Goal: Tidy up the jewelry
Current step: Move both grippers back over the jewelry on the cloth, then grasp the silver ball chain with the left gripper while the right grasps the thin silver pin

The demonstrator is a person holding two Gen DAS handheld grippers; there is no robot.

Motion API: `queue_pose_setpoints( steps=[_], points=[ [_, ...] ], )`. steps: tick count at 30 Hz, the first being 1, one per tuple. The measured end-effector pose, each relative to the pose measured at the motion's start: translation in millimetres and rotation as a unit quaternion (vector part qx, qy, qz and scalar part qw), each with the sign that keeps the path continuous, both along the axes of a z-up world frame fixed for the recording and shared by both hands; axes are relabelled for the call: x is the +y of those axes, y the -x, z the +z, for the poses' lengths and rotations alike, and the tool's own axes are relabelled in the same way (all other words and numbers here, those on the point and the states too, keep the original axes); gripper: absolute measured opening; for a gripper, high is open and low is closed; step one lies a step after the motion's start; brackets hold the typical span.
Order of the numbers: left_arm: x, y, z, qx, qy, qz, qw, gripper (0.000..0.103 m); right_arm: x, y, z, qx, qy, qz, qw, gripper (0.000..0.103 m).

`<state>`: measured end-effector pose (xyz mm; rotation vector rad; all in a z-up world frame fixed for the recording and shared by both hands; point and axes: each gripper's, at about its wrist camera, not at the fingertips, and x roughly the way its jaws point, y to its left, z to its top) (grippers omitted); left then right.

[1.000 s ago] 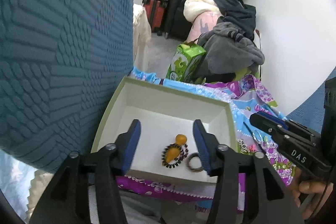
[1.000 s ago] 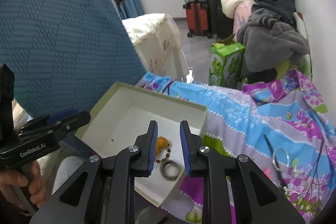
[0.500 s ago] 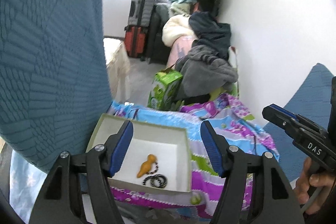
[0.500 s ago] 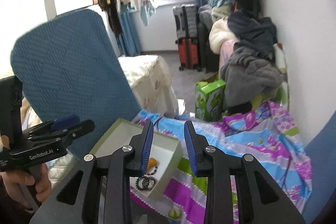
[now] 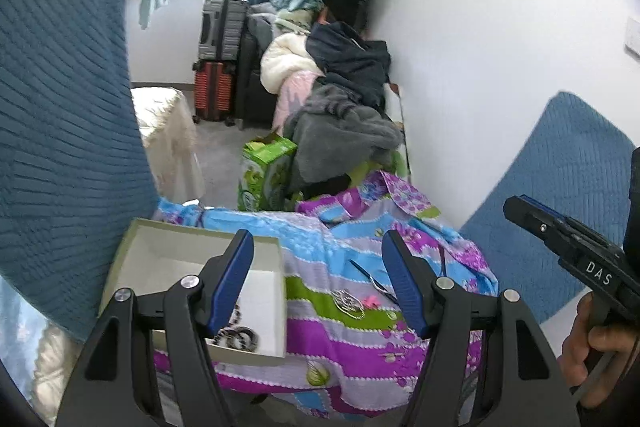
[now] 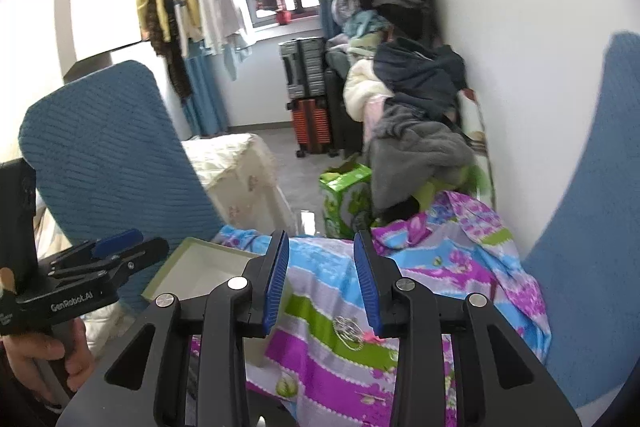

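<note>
Hanging above the bed with nothing between its blue pads, the right gripper stood with its jaws moderately parted, the gap framing the patterned bedsheet and, low in that gap, a silvery filigree piece lying flat on a green stripe with a small pink item just beside it. That alignment suggested the right gripper was being lined up on the loose jewelry, probably as the next thing to collect. The left gripper was spread wider and likewise carried nothing; its left finger overlapped the white box, which sat on the sheet near the bed's edge, beside the blue quilted cushion. Inside the box, dark ringed bracelets rested on the floor near its front wall, partly hidden by the finger, so it served as the collecting place. The silvery piece lay on the sheet between the left gripper's fingers, apart from the box, with a thin dark item, perhaps a hairpin or chain, near it; its exact kind was too small to tell. Both tools were held high and back, likely to survey what remained outside the box. Farther off, a green carton stood on the floor and heaped clothes leaned against the white wall.
</note>
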<state>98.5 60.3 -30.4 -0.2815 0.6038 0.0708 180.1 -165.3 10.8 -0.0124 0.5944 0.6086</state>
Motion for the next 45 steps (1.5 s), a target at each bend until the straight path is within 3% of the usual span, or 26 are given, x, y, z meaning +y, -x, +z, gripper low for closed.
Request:
queue_pose_setpoints(
  steps=[11, 22, 28, 32, 37, 45],
  points=[
    [-36, -14, -47, 0.028, 0.021, -0.038, 0.9986, 0.066, -46, 5, -56, 0.033, -0.004, -0.043, 0.999, 0.032],
    [-64, -37, -99, 0.084, 0.041, -0.084, 0.9921, 0.049, -66, 11, -113, 0.053, 0.018, -0.052, 0.997, 0.032],
    [-74, -55, -122, 0.097, 0.045, -0.089, 0.9903, 0.047, -70, 9, -144, 0.065, 0.020, -0.047, 0.997, 0.032],
    [-78, -71, -142, 0.109, 0.052, -0.100, 0.9876, 0.045, -72, 5, -170, 0.087, 0.023, -0.046, 0.995, 0.032],
    [-79, -97, -171, 0.134, 0.068, -0.105, 0.9832, 0.035, -67, 2, -206, 0.116, 0.039, -0.025, 0.992, 0.032],
    [-79, -127, -209, 0.179, 0.087, -0.094, 0.9754, 0.032, -55, -14, -256, 0.180, 0.057, 0.013, 0.982, 0.032]
  ],
)
